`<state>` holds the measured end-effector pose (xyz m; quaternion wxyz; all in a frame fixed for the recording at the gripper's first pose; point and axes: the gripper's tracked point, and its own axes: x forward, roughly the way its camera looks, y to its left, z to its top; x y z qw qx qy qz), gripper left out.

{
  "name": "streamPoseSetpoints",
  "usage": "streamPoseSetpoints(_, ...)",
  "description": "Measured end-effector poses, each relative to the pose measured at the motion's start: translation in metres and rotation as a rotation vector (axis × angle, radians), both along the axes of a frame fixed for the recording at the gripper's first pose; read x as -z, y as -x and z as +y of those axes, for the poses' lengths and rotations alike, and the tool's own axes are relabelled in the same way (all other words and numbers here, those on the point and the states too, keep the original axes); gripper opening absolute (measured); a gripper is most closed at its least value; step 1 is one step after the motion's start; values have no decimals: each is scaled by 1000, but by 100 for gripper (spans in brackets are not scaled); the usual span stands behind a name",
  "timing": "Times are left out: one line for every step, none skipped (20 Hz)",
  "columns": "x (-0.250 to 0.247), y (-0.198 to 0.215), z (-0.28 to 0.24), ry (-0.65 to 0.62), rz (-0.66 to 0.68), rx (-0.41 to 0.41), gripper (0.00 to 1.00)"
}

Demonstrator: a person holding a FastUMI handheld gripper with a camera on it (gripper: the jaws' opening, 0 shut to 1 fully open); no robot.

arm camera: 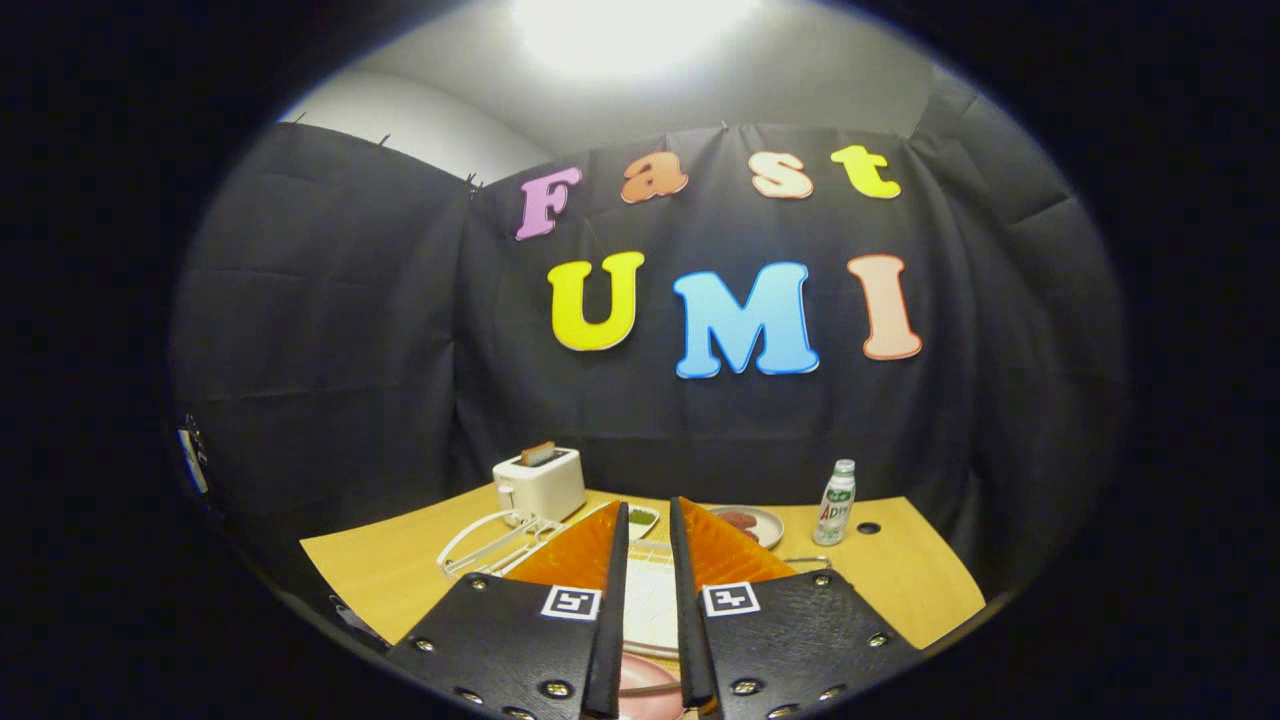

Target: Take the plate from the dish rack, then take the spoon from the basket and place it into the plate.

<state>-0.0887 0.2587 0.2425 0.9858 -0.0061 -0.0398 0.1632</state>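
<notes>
Plate [650,600], pale w/ a ribbed face, shows in the narrow slot between the gripper [648,515] fingers, running from near the tips down toward the base; can't tell if the fingers actually press on it or if it's still seated in the rack. A pinkish round thing [640,680] peeks out below it, close to the gripper body, too cut off to name. Fingers are orange w/ black inner strips, nearly parallel, only a slim gap apart.

White wire dish rack [495,545] lies just left of the left finger, on the wooden desk [390,570], reaching toward the desk's back edge. Behind it, near the back-left of the desk, a white toaster [540,483] w/ a slice of toast sticking up. Just past the fingertips: a small white dish w/ sthg green [641,518], and to its right a plate w/ reddish food [750,522]. Further right, near the back edge, a small white bottle w/ green label [835,503] stands upright, a dark hole [868,527] in the desk beside it.
</notes>
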Motion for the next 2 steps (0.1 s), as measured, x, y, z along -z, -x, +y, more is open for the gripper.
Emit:
streamPoseSetpoints(-17, -2, -6, -6, -27, 11, 23)
streamPoseSetpoints(-31, -4, -11, -8, -53, 22, 23)
